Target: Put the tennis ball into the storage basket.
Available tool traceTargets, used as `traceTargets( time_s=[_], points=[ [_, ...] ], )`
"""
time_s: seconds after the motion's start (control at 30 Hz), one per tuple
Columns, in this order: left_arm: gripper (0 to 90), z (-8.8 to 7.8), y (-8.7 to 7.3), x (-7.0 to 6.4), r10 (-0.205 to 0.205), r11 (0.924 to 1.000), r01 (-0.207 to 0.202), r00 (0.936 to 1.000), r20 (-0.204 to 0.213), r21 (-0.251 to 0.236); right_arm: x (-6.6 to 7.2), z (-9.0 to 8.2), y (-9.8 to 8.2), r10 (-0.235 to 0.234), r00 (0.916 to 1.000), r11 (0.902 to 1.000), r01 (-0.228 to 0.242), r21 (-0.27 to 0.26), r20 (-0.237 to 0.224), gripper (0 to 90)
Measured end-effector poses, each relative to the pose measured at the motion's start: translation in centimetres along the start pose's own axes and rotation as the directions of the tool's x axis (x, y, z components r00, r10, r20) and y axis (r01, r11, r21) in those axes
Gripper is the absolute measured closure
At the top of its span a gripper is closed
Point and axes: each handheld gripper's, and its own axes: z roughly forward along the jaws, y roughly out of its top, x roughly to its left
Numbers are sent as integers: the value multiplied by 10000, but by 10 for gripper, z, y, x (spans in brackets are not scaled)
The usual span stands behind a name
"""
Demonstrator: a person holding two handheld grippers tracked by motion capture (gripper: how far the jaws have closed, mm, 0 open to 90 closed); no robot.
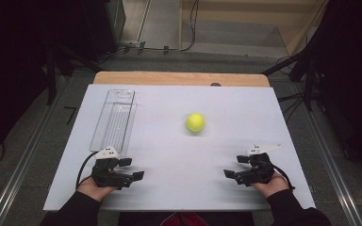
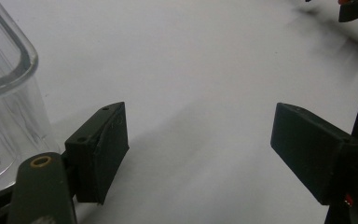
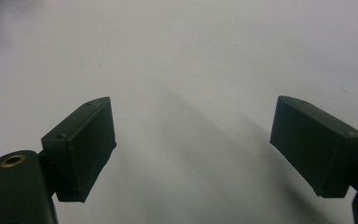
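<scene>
tennis ball (image 1: pixel 195 122) sits mid-table on the white board (image 1: pixel 169 188), well apart from both grippers. at far left lies a clear tray (image 1: pixel 114 121); just below it the left gripper (image 1: pixel 133 169), jaws apart, empty. right gripper (image 1: pixel 233 165) likewise spread, gripping nothing.

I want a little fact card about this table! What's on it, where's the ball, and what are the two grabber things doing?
Table: white table top
Ball: yellow tennis ball, lying free near the middle
Box: clear plastic box, far left, nothing seen inside
Left gripper: near edge, beside the box's near end, jaws open, holding nothing
Right gripper: near edge on the right, jaws open, holding nothing
Ball touched: no
</scene>
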Motion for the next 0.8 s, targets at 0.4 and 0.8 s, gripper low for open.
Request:
traceTargets(
  time_s=[0.4, 0.8],
  points=[
    [196, 0, 0, -1, 145, 9999, -145, 9999, -94, 28, 2, -3, 3, 12, 9999, 9992, -19, -394, -173, 122],
    [196, -1, -1, -1, 141, 9999, -142, 9998, -101, -63, 1, -1, 4, 107, 9997, 9996, -113, -266, -199, 121]
  ],
)
